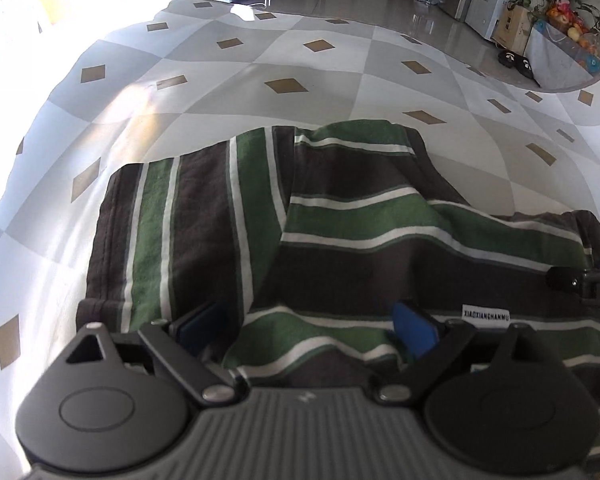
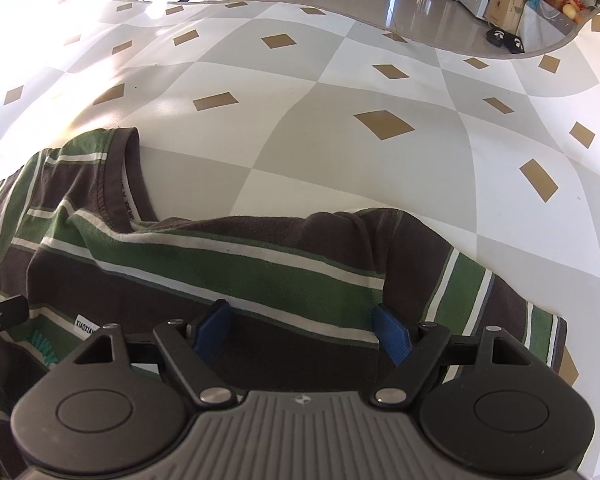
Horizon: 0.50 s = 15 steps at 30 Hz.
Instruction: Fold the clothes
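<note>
striped shirt lying flat, partly folded, collar toward the table's far edge

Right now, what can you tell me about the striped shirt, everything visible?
The striped shirt is a soft knit in dark brown with green bands edged in white. It lies partly folded on the checked table cover, one layer turned over so stripes run crosswise. Its ribbed collar faces the table's far side, and a white label shows near the edge. Both grippers hover over it with jaws spread, gripping nothing.
</note>
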### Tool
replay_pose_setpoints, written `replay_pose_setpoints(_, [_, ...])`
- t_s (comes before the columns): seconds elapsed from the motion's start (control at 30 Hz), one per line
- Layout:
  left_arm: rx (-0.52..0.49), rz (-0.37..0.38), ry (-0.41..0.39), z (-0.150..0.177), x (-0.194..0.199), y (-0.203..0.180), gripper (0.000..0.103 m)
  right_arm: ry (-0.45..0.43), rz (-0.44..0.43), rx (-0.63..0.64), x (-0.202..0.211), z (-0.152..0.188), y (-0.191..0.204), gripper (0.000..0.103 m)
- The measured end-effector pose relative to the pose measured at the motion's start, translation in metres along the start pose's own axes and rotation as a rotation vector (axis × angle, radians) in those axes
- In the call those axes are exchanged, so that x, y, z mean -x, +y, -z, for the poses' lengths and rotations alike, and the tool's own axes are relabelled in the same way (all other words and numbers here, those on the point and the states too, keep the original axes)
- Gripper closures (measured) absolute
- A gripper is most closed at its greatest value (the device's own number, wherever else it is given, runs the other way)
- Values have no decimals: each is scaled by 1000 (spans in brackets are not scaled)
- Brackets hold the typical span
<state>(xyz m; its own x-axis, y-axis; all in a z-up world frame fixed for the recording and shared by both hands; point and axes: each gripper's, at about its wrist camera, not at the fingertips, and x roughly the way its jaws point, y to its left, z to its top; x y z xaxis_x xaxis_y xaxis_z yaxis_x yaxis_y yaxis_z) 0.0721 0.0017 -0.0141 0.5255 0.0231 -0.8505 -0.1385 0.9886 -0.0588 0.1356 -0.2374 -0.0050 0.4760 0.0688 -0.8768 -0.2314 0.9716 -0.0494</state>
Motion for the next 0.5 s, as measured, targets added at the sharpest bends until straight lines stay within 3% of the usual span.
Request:
replay_pose_setpoints(0.17, [-2, -12, 10, 0, -1, 0, 6, -25, -13, 21, 5, 2, 2, 49])
replay_pose_setpoints(0.33, [10, -15, 26, -1, 0, 3, 4, -17, -32, 77, 11, 7, 5, 82])
replay_pose_setpoints(0.5, [-15, -31, 48, 2, -1, 4, 1, 9, -47, 152, 19, 17, 10, 92])
